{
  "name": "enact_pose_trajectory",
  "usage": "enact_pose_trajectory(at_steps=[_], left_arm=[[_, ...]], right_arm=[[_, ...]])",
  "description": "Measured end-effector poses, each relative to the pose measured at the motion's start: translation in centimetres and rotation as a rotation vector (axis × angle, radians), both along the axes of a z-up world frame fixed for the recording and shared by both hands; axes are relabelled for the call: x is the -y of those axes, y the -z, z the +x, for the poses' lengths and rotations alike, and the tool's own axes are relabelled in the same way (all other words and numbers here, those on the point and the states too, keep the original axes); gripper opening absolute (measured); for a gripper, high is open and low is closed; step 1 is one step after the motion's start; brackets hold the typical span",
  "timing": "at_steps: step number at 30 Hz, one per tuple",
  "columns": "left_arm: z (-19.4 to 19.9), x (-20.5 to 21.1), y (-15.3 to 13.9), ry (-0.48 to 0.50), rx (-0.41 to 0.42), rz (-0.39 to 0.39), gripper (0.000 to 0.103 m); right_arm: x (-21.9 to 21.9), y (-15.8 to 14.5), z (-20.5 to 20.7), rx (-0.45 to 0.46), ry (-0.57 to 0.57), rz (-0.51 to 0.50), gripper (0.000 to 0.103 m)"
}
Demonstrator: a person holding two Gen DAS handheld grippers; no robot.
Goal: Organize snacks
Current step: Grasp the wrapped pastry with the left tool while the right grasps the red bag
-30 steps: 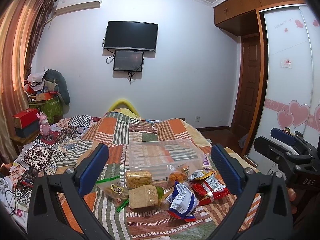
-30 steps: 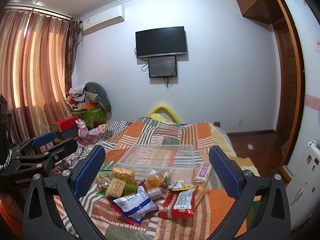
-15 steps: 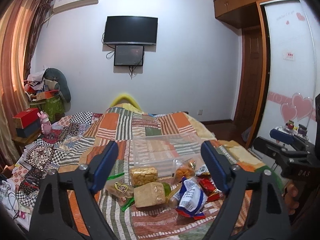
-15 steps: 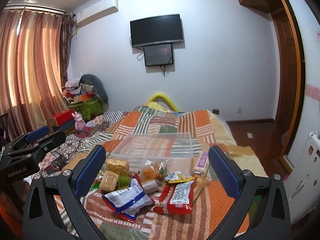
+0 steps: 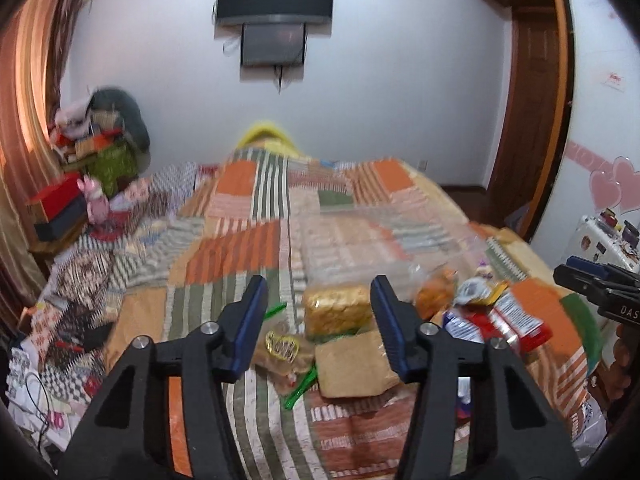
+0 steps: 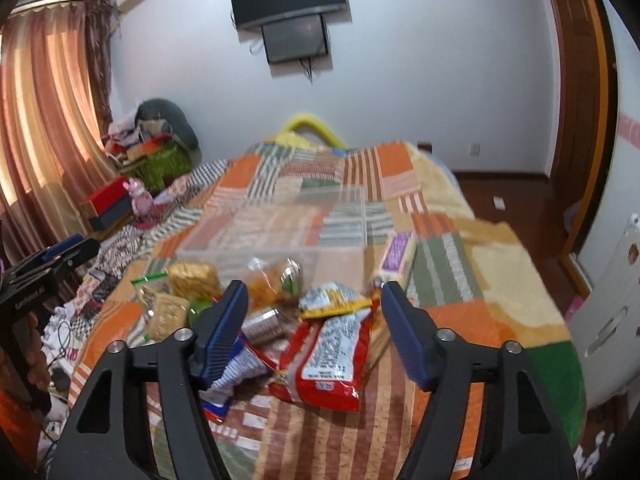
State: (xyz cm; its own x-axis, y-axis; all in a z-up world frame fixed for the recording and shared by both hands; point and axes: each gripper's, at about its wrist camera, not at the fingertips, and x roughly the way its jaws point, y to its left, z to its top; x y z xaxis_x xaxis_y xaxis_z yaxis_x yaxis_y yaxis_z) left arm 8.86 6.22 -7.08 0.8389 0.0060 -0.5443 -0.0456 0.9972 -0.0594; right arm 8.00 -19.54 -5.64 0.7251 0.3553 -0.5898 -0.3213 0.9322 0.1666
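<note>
- The left claw (image 5: 318,322) is spread, holding nothing; the yellow cracker pack (image 5: 337,309) lies on the bed (image 5: 240,240) between its fingers.
- The right claw (image 6: 314,330) is spread above the red snack bag (image 6: 328,364), near the clear box (image 6: 280,220).

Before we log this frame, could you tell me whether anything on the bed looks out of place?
Yes: the snack packets lie in a loose, overlapping heap on the quilt, all outside the clear bin, which looks empty.
</note>
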Motion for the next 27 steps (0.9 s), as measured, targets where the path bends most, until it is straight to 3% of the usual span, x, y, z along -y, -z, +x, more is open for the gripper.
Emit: enact_pose_trajectory(at_steps=[7, 12, 17, 23, 27], left_arm=[[2.1, -0.2, 4.1, 0.031, -0.137, -0.042, 0.053], [2.8, 1.3, 5.5, 0.074, -0.185, -0.049, 0.064], [3.4, 2.9, 6.8, 0.111, -0.223, -0.033, 0.067], [4.5, 3.7, 8.5, 0.129, -0.284, -0.049, 0.068], [4.8, 3.9, 9.1, 0.121, -0.301, -0.054, 0.068]], right_arm=[[-0.2, 2.7, 1.3, -0.124, -0.026, 0.004, 0.051], [-0.3, 4.0, 1.9, -0.180, -0.046, 0.000, 0.051], [-1.0, 4.8, 2.3, -0.212, -0.070, -0.012, 0.051], [-1.4, 5.7, 2.5, -0.232, -0.047, -0.057, 0.055], [-1.5, 6.0, 2.7, -0.249, -0.049, -0.058, 0.068]])
